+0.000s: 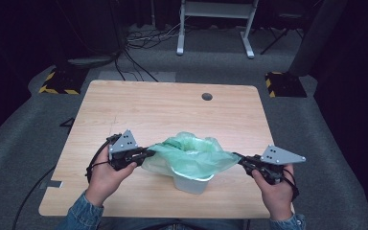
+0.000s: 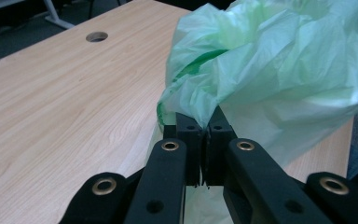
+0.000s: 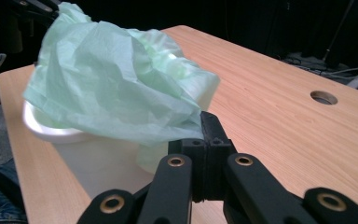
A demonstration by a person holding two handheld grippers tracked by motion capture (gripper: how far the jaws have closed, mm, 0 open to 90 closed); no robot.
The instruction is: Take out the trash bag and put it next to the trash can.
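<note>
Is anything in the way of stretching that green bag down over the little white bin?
Nothing visible. Both tools, left and right, pinch the green bag on opposite sides above the white bin, and the table around it is bare.

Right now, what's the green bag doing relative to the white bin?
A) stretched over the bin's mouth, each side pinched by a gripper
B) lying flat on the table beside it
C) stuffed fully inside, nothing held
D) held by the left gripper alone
A: the green bag spreads across the white bin, with the left gripper and right gripper each shut on an edge.
</note>
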